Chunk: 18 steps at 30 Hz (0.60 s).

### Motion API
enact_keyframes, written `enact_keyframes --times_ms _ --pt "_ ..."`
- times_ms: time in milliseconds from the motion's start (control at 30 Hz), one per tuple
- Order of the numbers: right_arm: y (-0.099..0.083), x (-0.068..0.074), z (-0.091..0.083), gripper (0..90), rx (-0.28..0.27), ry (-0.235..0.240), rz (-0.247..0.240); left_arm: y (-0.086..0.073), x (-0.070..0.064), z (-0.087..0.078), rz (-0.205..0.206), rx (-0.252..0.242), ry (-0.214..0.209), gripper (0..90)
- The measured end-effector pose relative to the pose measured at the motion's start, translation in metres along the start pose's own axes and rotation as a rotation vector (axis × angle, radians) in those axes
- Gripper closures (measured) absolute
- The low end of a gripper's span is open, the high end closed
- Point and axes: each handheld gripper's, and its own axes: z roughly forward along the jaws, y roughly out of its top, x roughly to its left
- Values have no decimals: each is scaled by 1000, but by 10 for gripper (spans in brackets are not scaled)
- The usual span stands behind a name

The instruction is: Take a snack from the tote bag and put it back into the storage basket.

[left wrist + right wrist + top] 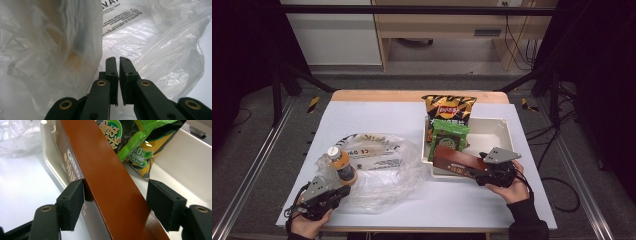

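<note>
The right gripper (115, 205) has its jaws wide, one on each side of the long brown box (107, 177). The left pad touches the box's side, and the right pad stands a little apart. The high view shows this box lying over the near rim of the white tray (502, 131), beside a green snack bag (449, 135) and a yellow chip bag (448, 108). The left gripper (117, 62) has its jaws almost closed, with just a thin gap, at the clear plastic bag (160, 47). From above, an orange bottle (341, 164) stands in that bag at the near left.
</note>
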Motion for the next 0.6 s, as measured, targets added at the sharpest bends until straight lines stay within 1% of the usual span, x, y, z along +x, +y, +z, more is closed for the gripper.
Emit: enact_keyframes --times_ms 67,133,200,267,300,367,400,433,467,600 --pt "0 0 1 318 -7 -5 1 0 0 0 0 -1 -1 852" --pt "0 0 1 336 -12 -17 5 0 0 0 0 0 -1 852" --pt "0 -1 0 337 -23 -31 25 0 0 0 0 0 -1 852" --pt "0 -1 -1 394 -31 -24 46 0 0 0 0 0 -1 852" --pt "0 -1 -1 406 -35 -20 50 0 0 0 0 0 -1 852" --pt "1 1 1 443 -33 -17 45 0 0 0 1 0 -2 852" --pt "1 2 2 446 -31 -15 46 0 0 0 1 0 -2 852" --pt "1 3 4 467 -29 -15 51 0 0 0 0 0 -2 852" --pt "1 3 5 480 -26 -11 45 0 0 0 1 0 -1 852" --pt "2 6 10 485 -13 -12 41 0 0 0 1 -1 -2 852"
